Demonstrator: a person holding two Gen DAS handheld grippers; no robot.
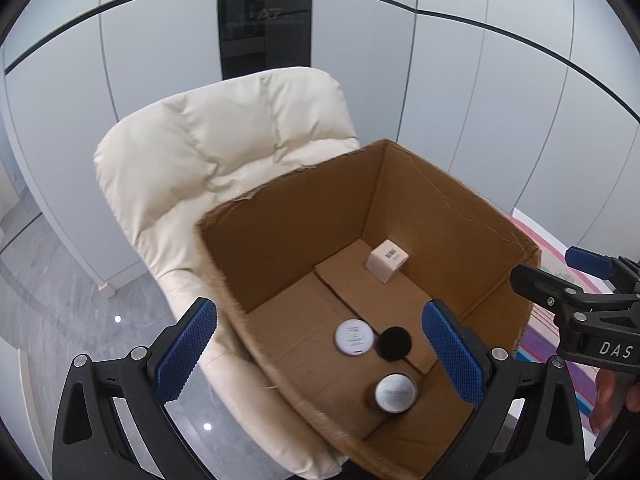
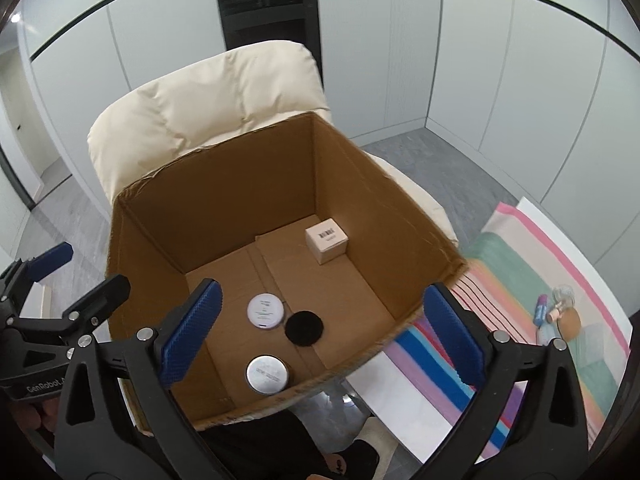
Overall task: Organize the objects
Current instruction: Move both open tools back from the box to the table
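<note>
**Box partly filled, both grippers empty above it**

The left hand-held gripper (image 1: 320, 356) and the right hand-held gripper (image 2: 320, 336) both hang over the open cardboard box (image 2: 224, 204), each with its blue pads spread wide and nothing between them. No earlier view is at hand, so I judge only this: an item looks to be freshly deposited, and the step in hand is the turn back for another.

Four things lie on the box floor: a small white carton (image 2: 326, 240) with a barcode near the far corner, a white-lidded jar (image 2: 265, 311), a black round lid or puff (image 2: 304, 328) just beside it, and a silver-lidded jar (image 2: 267, 374) near the front wall.

More items wait on the striped cloth (image 2: 520, 280) to the right of the box: a small cluster of bottles and cosmetics (image 2: 558, 312), too small to name singly. The next move likely calls for the right gripper to swing over there and close on one piece.

The box sits on a cream padded armchair (image 2: 200, 96). The floor (image 2: 420, 156) is grey stone; pale panelled walls (image 2: 500, 60) stand behind.
</note>
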